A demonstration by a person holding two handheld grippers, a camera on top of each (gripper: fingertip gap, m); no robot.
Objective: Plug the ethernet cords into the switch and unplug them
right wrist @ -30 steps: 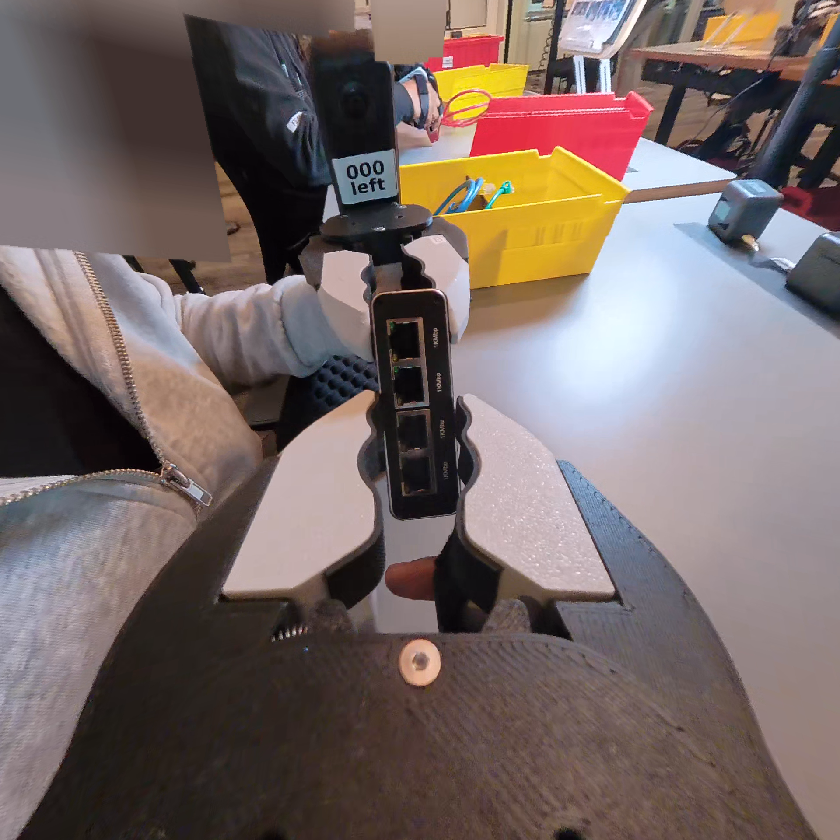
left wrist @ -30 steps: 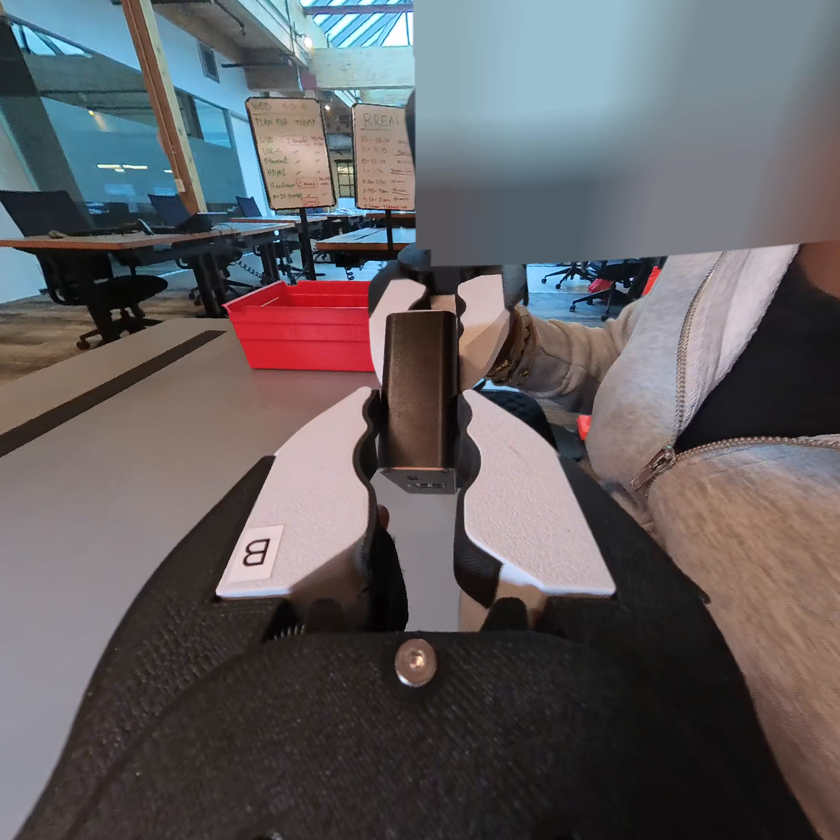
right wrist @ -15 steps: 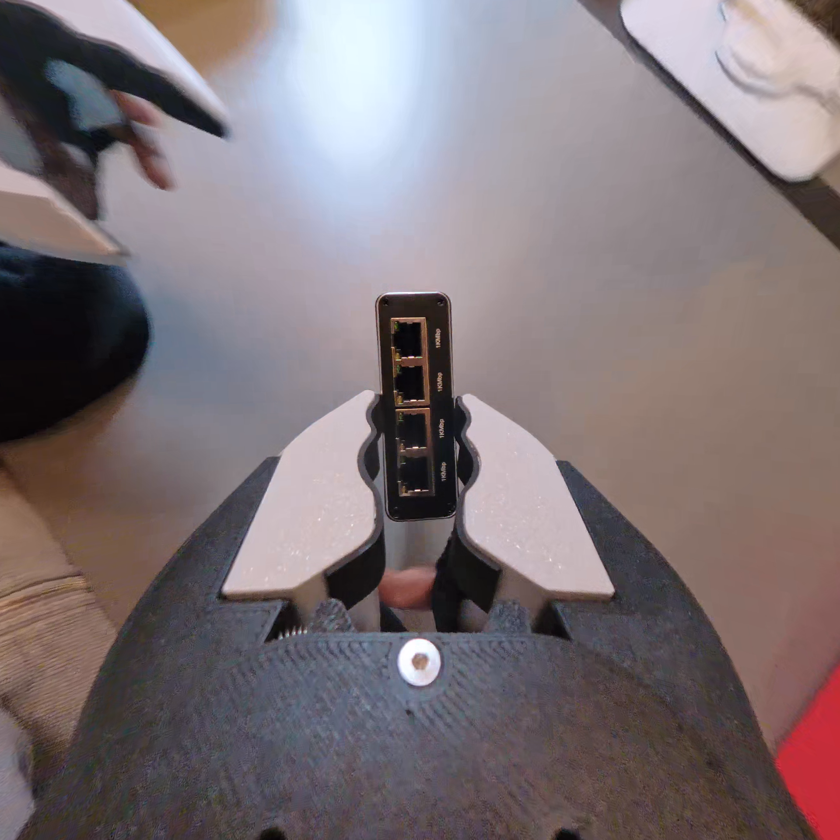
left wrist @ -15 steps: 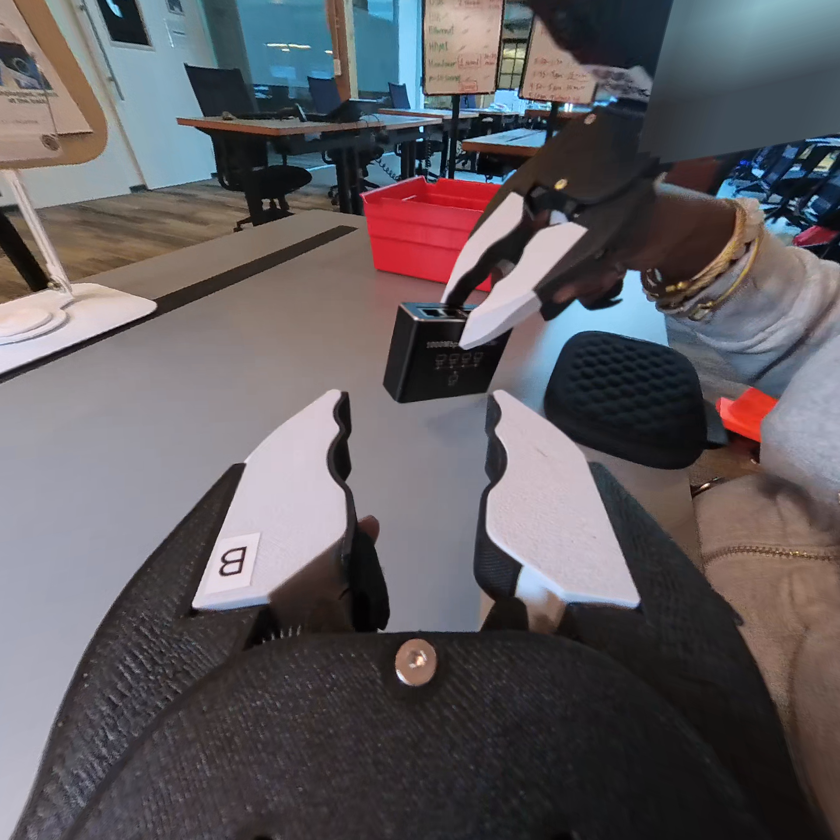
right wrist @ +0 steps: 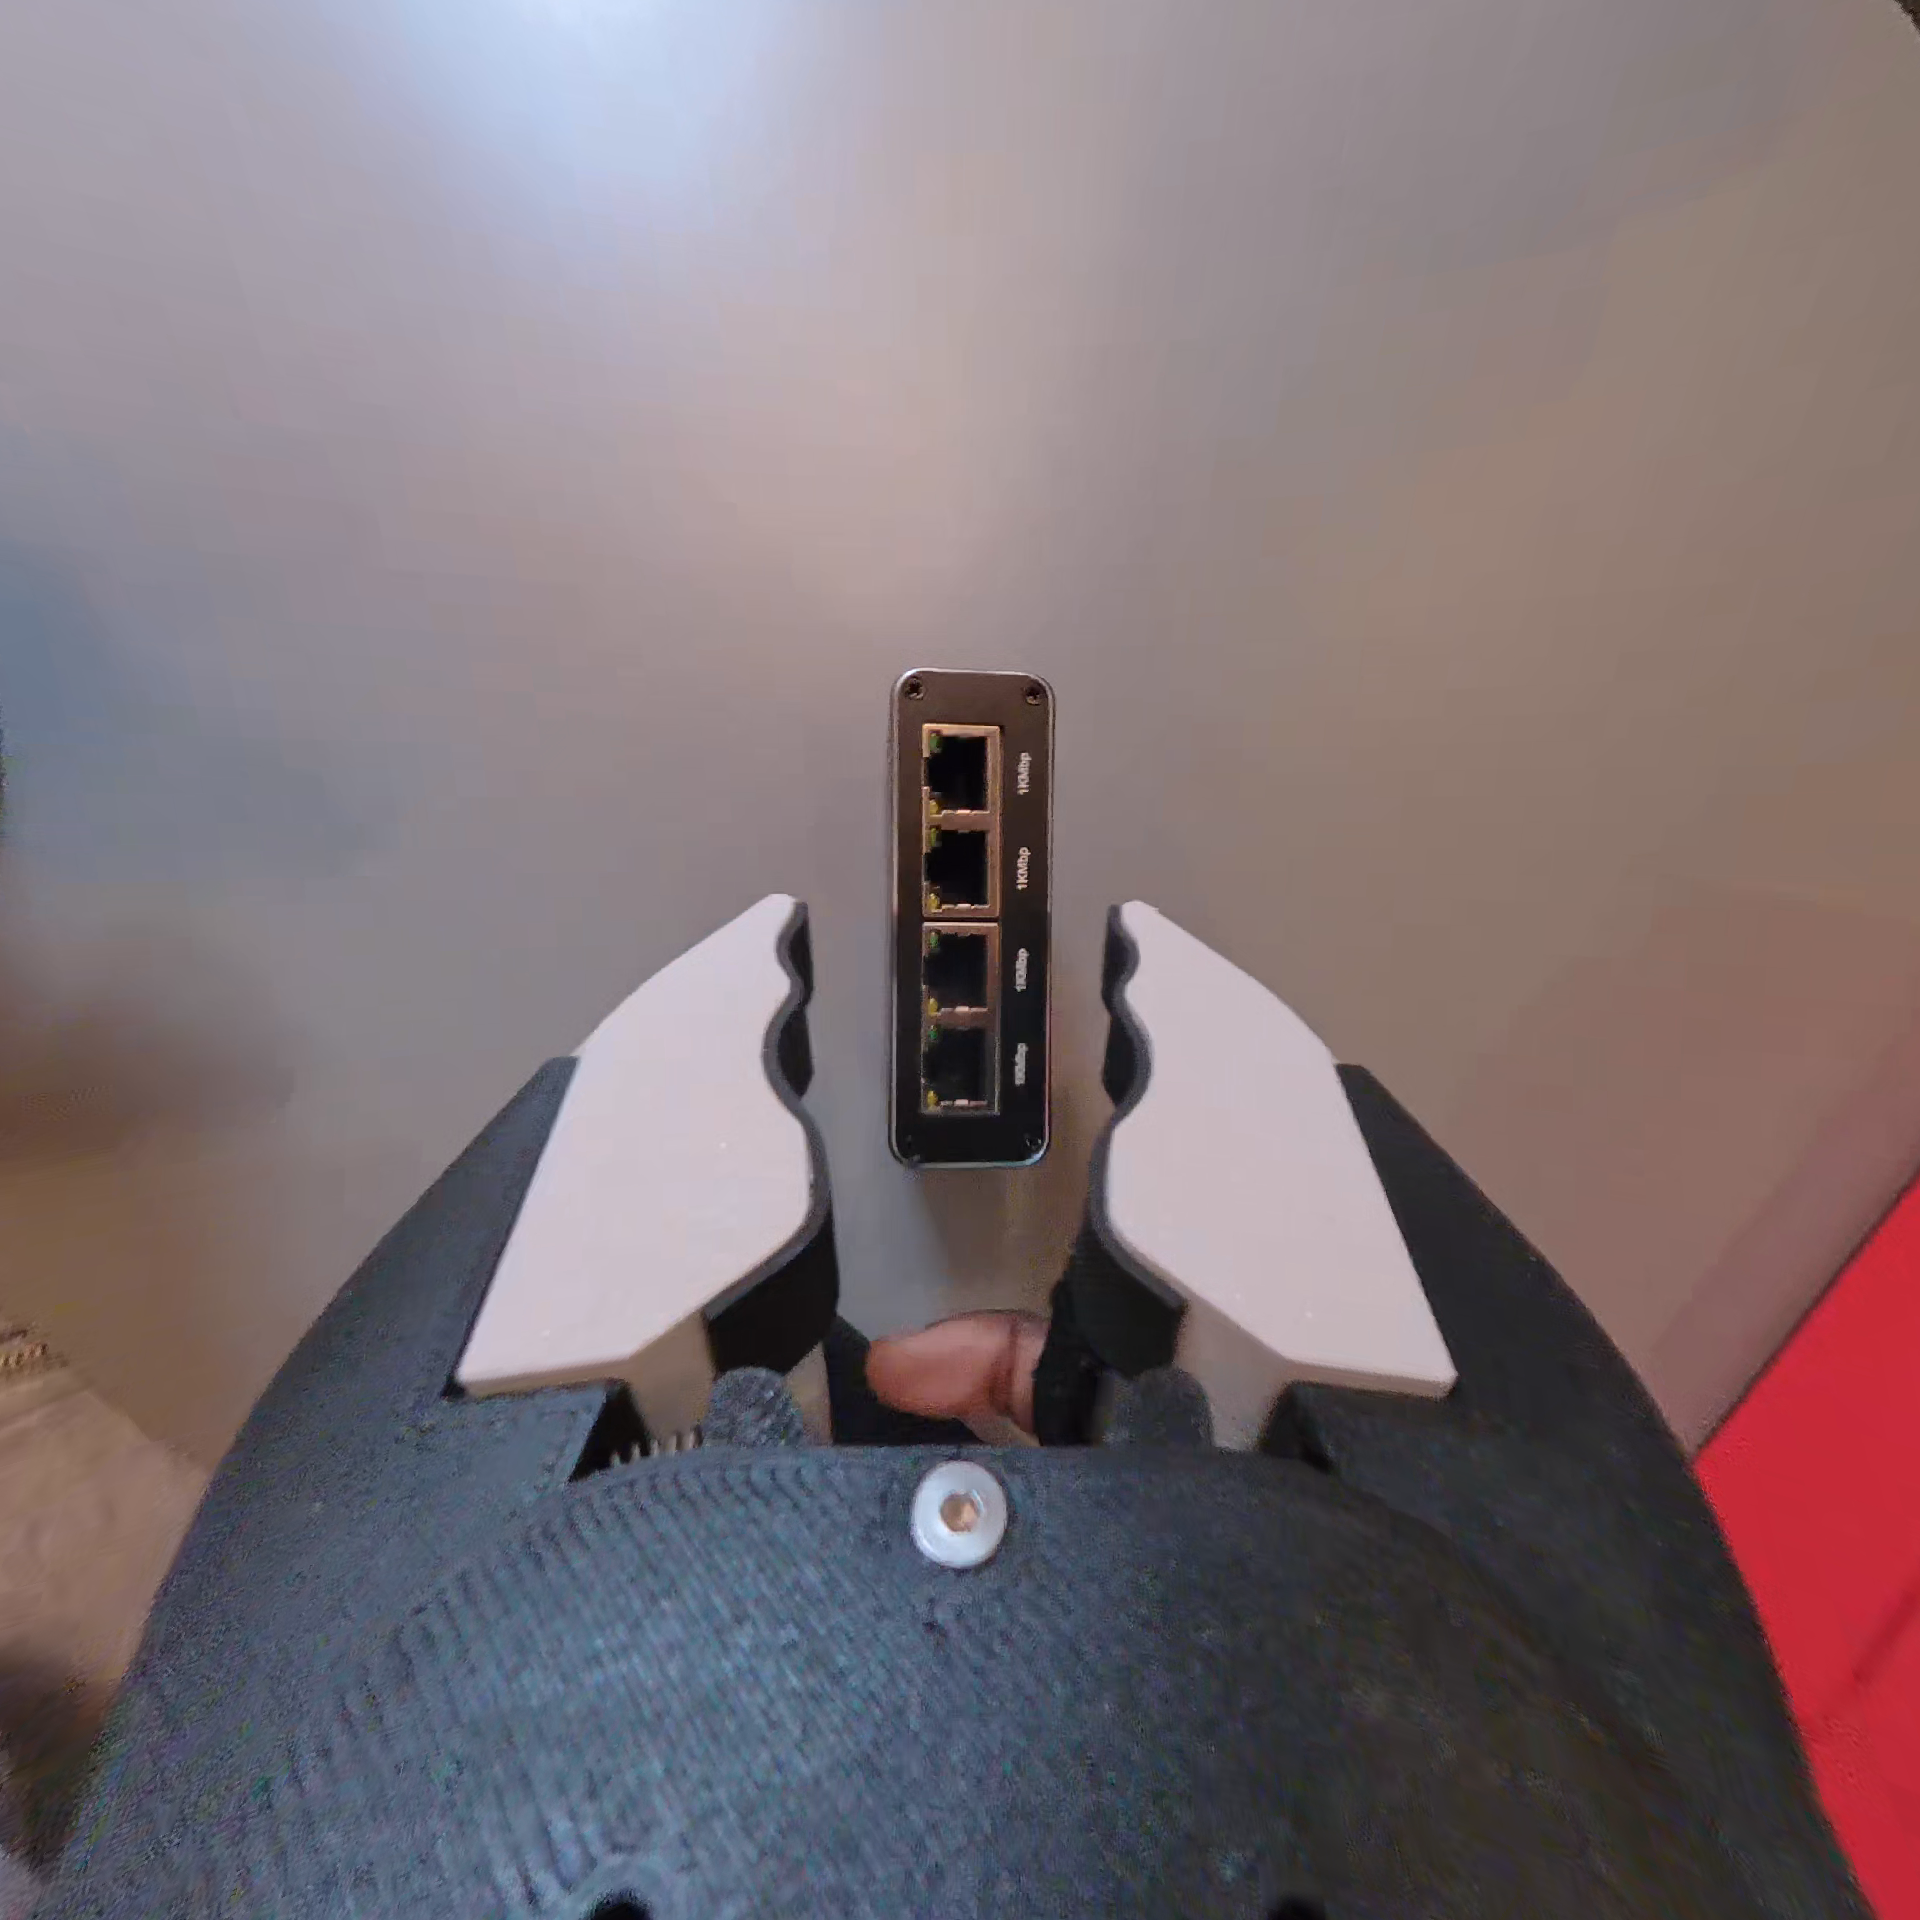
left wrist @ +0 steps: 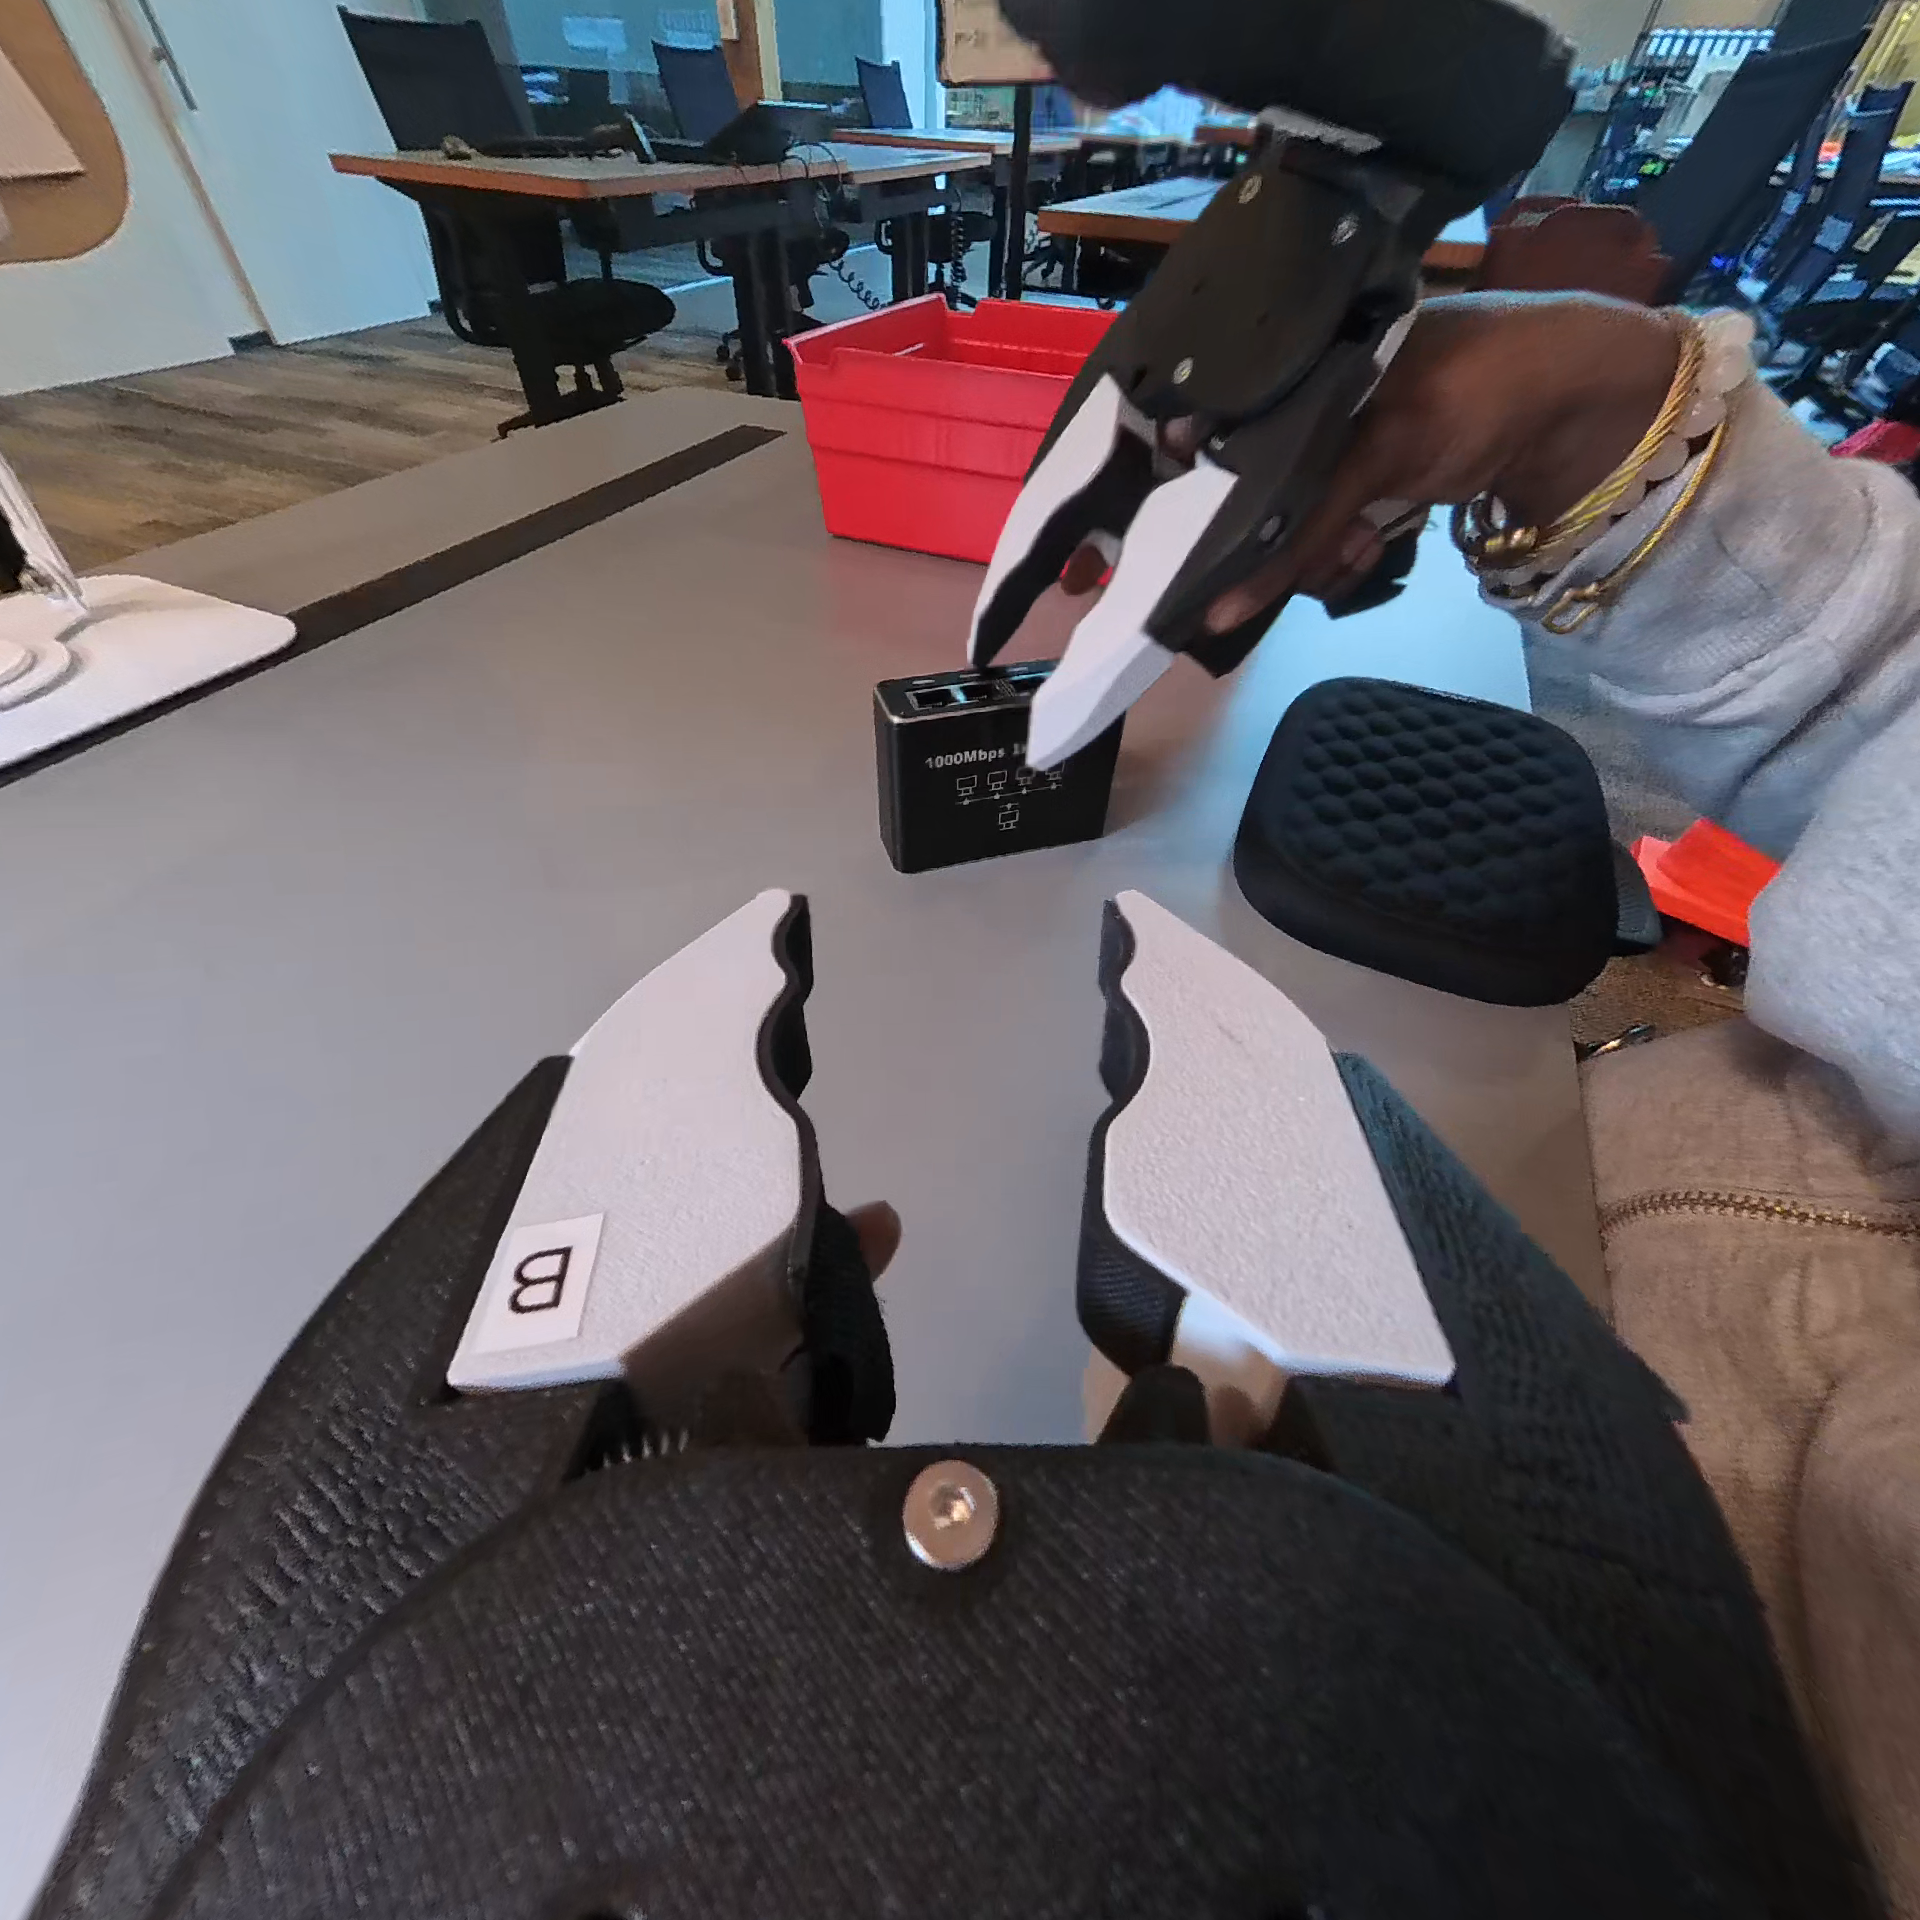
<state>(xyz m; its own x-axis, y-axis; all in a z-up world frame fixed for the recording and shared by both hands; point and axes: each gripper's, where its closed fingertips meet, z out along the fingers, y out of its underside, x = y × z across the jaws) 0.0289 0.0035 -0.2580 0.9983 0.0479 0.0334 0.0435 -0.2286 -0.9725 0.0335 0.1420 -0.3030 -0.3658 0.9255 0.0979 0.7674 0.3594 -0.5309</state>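
One switch, left wrist view: the black ethernet switch [left wrist: 995, 774] stands on end on the grey table [left wrist: 416, 831], ports up; no cords in view.
Left gripper [left wrist: 951, 997]: jaws apart, empty.
Right gripper [left wrist: 1023, 675]: tips straddle the switch.
Tip-over risk: a brush from either finger could topple it.
Four ports, right wrist view: all empty on the switch [right wrist: 971, 920].
Right gripper [right wrist: 956, 997]: jaws parted, clear of both sides.

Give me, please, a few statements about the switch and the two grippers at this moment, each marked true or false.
1. The switch stands on the table with its ports facing up. True.
2. The right gripper is clamped on the switch. False: its jaws are open, clear of both sides.
3. A cord is plugged into one port. False: all four ports are empty.
4. The left gripper is open and holds nothing. True.
5. A red bin sits behind the switch. True.
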